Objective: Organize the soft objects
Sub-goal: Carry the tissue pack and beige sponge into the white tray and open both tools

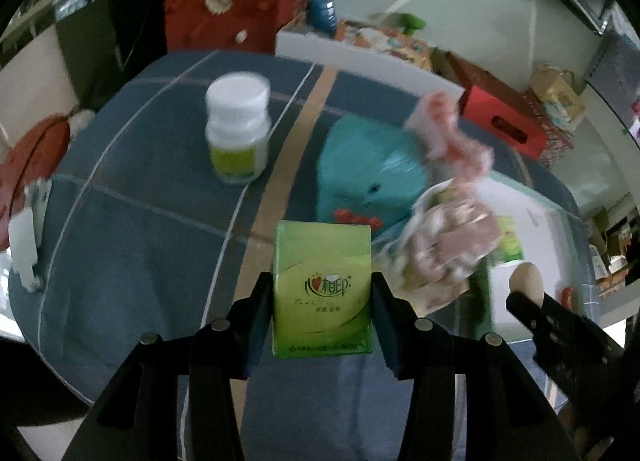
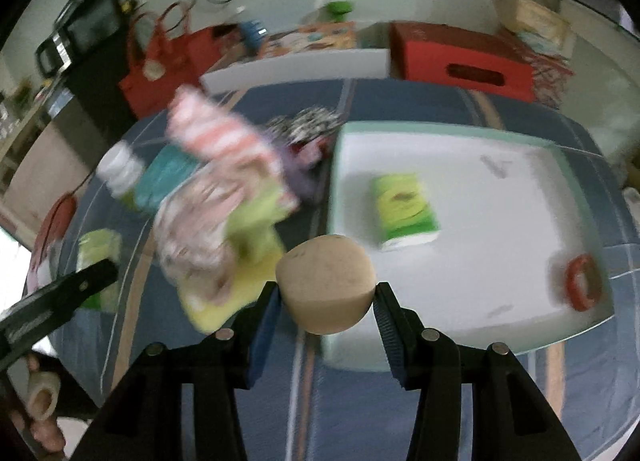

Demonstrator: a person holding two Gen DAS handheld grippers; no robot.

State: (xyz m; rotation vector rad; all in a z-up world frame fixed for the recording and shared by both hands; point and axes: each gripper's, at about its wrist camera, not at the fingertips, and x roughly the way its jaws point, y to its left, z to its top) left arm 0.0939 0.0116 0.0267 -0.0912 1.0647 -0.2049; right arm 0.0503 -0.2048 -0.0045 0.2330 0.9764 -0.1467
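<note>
My left gripper (image 1: 322,297) is shut on a green tissue pack (image 1: 322,285) and holds it above the blue cloth. My right gripper (image 2: 326,297) is shut on a beige foam ball (image 2: 326,283) at the near left edge of the white tray (image 2: 500,261). The ball and right gripper also show in the left wrist view (image 1: 526,281). A second green tissue pack (image 2: 404,211) and a red tape ring (image 2: 582,281) lie in the tray. A pile of pink and striped cloths (image 2: 224,181) and a teal plush toy (image 1: 364,169) lie left of the tray.
A white pill bottle (image 1: 238,129) stands on the blue tablecloth (image 1: 140,241). A red box (image 2: 460,59), a red bag (image 1: 228,13) and a white board (image 2: 296,69) sit at the table's far edge. A black-and-white patterned item (image 2: 308,121) lies beside the tray.
</note>
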